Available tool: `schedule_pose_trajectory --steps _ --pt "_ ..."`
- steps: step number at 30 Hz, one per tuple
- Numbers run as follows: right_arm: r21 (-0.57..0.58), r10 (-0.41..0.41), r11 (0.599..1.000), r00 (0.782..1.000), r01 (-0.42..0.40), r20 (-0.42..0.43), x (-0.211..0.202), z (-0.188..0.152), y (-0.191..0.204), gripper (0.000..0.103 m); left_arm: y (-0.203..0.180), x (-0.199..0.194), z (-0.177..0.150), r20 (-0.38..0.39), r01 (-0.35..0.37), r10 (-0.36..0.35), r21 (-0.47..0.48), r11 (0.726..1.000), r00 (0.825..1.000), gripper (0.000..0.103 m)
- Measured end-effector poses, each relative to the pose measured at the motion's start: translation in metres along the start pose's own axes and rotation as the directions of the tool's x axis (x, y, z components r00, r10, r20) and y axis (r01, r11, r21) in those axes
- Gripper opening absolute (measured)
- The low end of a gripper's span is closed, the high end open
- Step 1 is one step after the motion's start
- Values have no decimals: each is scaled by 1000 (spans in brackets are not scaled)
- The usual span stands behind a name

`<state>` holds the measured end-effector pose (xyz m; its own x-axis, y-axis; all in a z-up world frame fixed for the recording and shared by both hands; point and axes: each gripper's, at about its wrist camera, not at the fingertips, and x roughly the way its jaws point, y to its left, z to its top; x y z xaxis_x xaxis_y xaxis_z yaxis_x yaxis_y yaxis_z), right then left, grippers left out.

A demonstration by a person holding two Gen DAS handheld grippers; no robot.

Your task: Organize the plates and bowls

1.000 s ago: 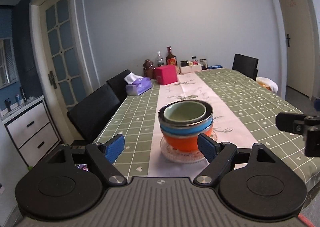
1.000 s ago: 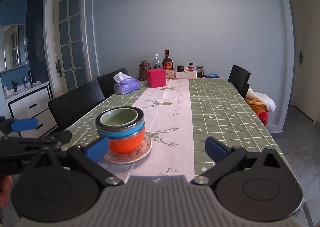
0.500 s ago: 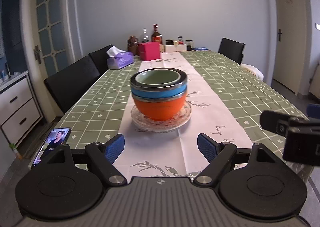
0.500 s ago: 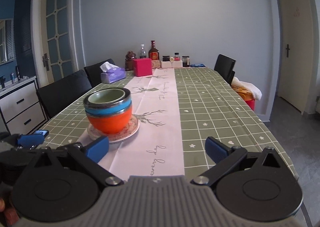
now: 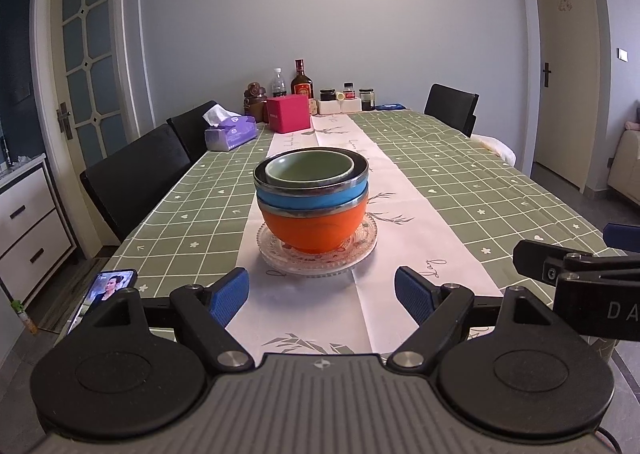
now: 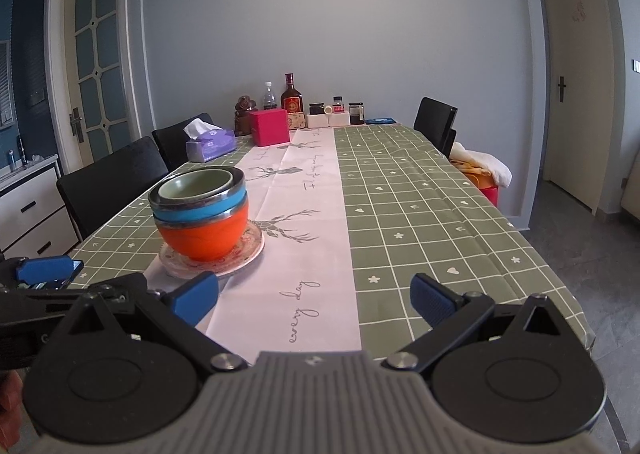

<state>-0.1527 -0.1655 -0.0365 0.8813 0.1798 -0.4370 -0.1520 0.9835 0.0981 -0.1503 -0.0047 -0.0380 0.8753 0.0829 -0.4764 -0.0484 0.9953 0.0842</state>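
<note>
Over the near end of the table (image 5: pixel 460 173), the left gripper (image 5: pixel 322 296) hangs with its blue-padded jaws spread wide and nothing between them, touching neither cloth nor dish. Just beyond its fingertips sits the stack of bowls: a small green bowl (image 5: pixel 310 167) nested in a blue bowl (image 5: pixel 312 197), which sits in an orange bowl (image 5: pixel 314 228), all resting on a clear glass plate (image 5: pixel 368 244) on the pale runner (image 5: pixel 400 213) that goes down the middle of the checked green cloth. The right gripper (image 6: pixel 314 302) is held further right, its jaws likewise wide apart and empty, above the runner's edge; the stack lies ahead of its left finger (image 6: pixel 196 296), apart from it. A phone (image 5: pixel 106 288) with a lit screen lies at the table's left corner, beside the left gripper. At the far end stand a purple tissue box (image 5: pixel 230 131), a pink box (image 5: pixel 289 113), bottles (image 5: pixel 302 83) and jars (image 5: pixel 367 98). Black chairs (image 5: pixel 136 173) line the left side, and another chair (image 5: pixel 452 107) stands at the far right. Nothing lies between either gripper and the bowls.
</note>
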Motion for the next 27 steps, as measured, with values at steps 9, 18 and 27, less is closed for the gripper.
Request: schedule_pose_trajectory --steps 9,18,27 --pt "0 0 1000 1000 0 6 -2 0 -1 100 4 -4 5 20 -4 4 -9 1000 1000 97" --pt "-1 5 1000 1000 -5 8 -4 1 -2 100 4 -3 4 15 0 0 -13 1000 1000 97" --pt "0 9 1000 1000 -9 6 -4 2 -3 100 5 -3 4 11 3 -3 -20 1000 1000 97"
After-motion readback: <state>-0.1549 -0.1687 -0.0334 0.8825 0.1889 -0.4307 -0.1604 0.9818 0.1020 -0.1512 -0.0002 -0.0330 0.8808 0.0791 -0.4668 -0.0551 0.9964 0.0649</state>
